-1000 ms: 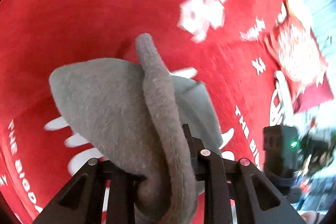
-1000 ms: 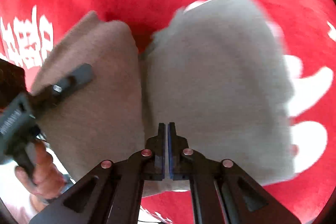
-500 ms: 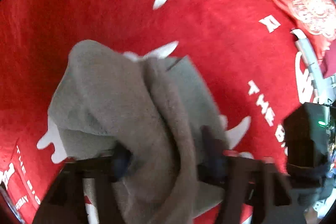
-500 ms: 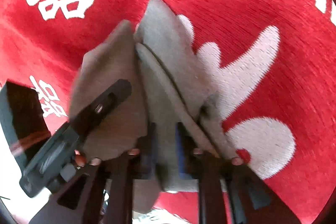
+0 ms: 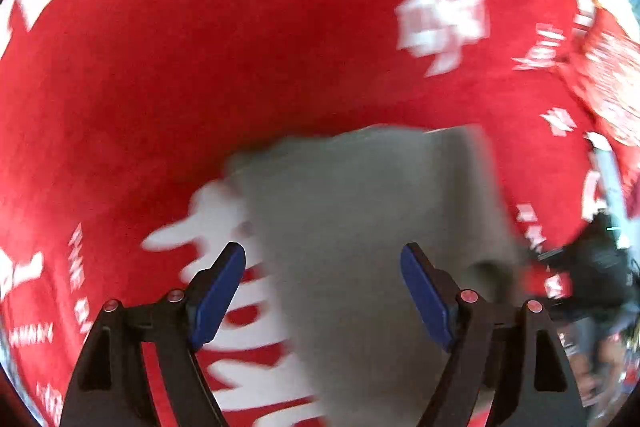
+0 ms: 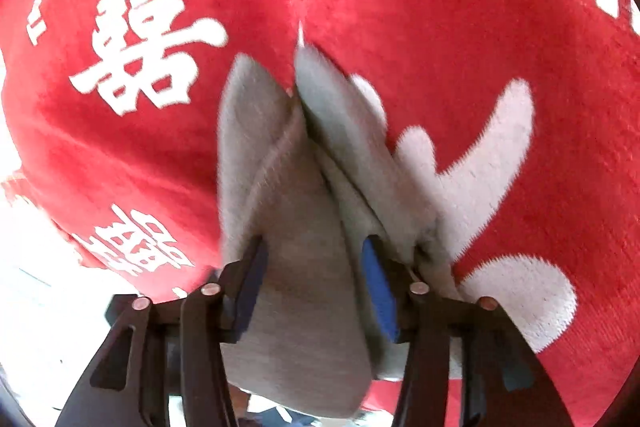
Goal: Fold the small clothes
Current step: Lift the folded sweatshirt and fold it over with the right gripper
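On the red cloth [image 5: 200,67], printed with white characters and Latin letters, lies the grey garment [image 5: 360,227], the item to be folded. Left wrist view, blurred: the left gripper [image 5: 323,291] points steeply down over the garment, its blue pads [image 5: 218,291] set wide apart after just opening; the fabric lies beneath and between them, untouched by either pad. Right wrist view: the right gripper [image 6: 312,287] has its jaws partly apart, also just opening, with a thick fold of the grey garment [image 6: 304,267] lying between the blue pads [image 6: 378,291]; the fabric fills most of the gap, but the pads do not appear to press on it. Two pointed ends of the garment rise side by side against the red cloth [image 6: 440,7] beyond. No container appears in either view.
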